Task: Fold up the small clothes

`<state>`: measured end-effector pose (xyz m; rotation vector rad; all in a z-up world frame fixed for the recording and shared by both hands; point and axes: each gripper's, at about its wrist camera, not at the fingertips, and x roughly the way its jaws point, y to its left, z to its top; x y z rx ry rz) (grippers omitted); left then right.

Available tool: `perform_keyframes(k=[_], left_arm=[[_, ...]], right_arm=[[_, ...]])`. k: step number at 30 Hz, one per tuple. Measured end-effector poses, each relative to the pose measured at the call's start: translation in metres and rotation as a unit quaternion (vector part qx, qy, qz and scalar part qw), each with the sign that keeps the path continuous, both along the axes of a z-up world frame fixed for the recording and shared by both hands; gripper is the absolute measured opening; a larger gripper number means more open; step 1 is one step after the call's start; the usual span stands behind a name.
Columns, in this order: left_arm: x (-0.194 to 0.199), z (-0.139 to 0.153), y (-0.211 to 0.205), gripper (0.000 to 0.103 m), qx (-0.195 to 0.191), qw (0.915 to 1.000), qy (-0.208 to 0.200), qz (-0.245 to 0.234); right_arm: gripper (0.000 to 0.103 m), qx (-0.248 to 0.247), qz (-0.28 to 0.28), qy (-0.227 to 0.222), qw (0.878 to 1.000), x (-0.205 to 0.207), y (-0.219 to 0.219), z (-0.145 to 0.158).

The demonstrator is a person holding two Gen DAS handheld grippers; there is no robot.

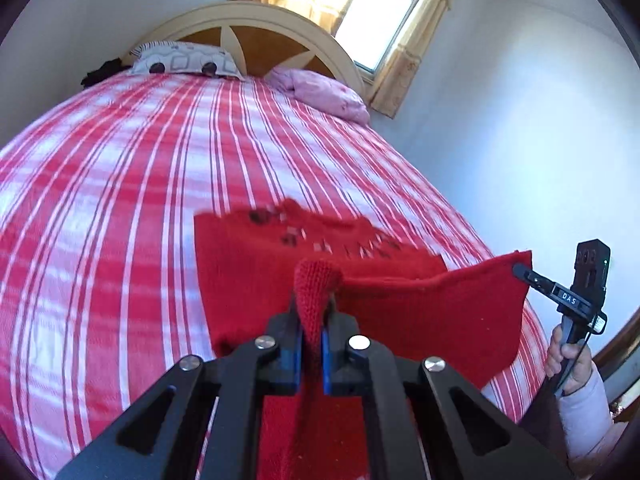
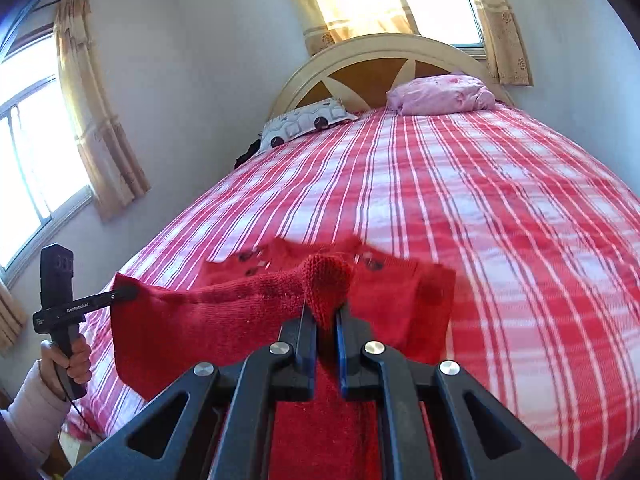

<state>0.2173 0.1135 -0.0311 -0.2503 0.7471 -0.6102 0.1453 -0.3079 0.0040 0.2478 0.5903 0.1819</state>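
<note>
I have the left tool [image 1: 311, 320] clamped on one bunched corner of the red knitted garment [image 1: 400, 308], and the right tool [image 2: 326, 316] clamped on the corner beside it, so the near edge hangs stretched between them while the far part, ahead of both tools, trails over the bed [image 1: 120, 200]. I judge the folding barely begun: the edge is gripped, no fold laid yet. Beyond the tools runs the red-and-white plaid sheet, then a patterned pillow [image 1: 182, 60], a pink pillow [image 1: 328, 94], the arched headboard [image 1: 256, 28], curtained windows and pale walls.
</note>
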Motion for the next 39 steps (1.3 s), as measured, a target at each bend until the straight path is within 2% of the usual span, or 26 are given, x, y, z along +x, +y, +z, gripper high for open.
perform_keyframes(k=[3, 7, 11, 13, 15, 20, 22, 29, 31, 33, 34, 36, 37, 38, 39], left_arm=[[0.032, 0.006, -0.006, 0.007, -0.003, 0.9999, 0.003, 0.016], [0.076, 0.002, -0.017, 0.007, 0.003, 0.9993, 0.003, 0.038], [0.124, -0.018, -0.033, 0.007, 0.017, 0.998, 0.02, 0.058], [0.143, -0.035, -0.04, 0.007, 0.023, 0.9967, 0.039, 0.068], [0.157, -0.05, -0.045, 0.007, 0.03, 0.995, 0.054, 0.079], [0.178, -0.099, -0.051, 0.007, 0.048, 0.9878, 0.108, 0.102], [0.174, -0.097, -0.045, 0.012, 0.027, 0.9883, 0.106, 0.106], [0.17, -0.096, -0.046, 0.015, 0.041, 0.9869, 0.104, 0.117], [0.173, -0.095, -0.043, 0.015, 0.032, 0.9862, 0.12, 0.11], [0.17, -0.084, -0.039, 0.015, 0.035, 0.9843, 0.132, 0.111], [0.164, -0.07, -0.033, 0.015, 0.043, 0.986, 0.112, 0.116], [0.146, -0.047, -0.025, 0.028, 0.071, 0.9872, 0.065, 0.128], [0.135, -0.037, -0.02, 0.05, 0.09, 0.9855, 0.05, 0.135], [0.121, -0.029, -0.015, 0.068, 0.099, 0.9847, 0.041, 0.137], [0.109, -0.025, -0.011, 0.072, 0.096, 0.9856, 0.036, 0.135]], right_arm=[[0.007, -0.018, -0.016, 0.002, 1.0, 0.037, -0.008, 0.008], [0.007, -0.047, -0.04, 0.005, 0.998, 0.087, -0.016, 0.005], [0.007, -0.089, -0.07, 0.025, 0.993, 0.136, -0.017, -0.018], [0.007, -0.1, -0.078, 0.046, 0.991, 0.159, -0.018, -0.037], [0.007, -0.131, -0.083, 0.069, 0.985, 0.179, -0.014, -0.064], [0.007, -0.165, -0.075, 0.112, 0.977, 0.191, -0.011, -0.107], [0.007, -0.173, -0.071, 0.129, 0.974, 0.195, -0.01, -0.115], [0.009, -0.227, -0.074, 0.143, 0.961, 0.203, 0.003, -0.119], [0.009, -0.215, -0.067, 0.142, 0.964, 0.201, 0.001, -0.113], [0.009, -0.167, -0.075, 0.1, 0.978, 0.184, -0.011, -0.088], [0.01, -0.133, -0.089, 0.062, 0.985, 0.167, -0.02, -0.069], [0.024, -0.087, -0.115, 0.017, 0.989, 0.135, -0.032, -0.041], [0.027, -0.086, -0.127, 0.008, 0.988, 0.121, -0.034, -0.033], [0.029, -0.089, -0.137, 0.001, 0.987, 0.104, -0.036, -0.024], [0.029, -0.088, -0.138, -0.001, 0.987, 0.09, -0.035, -0.021]])
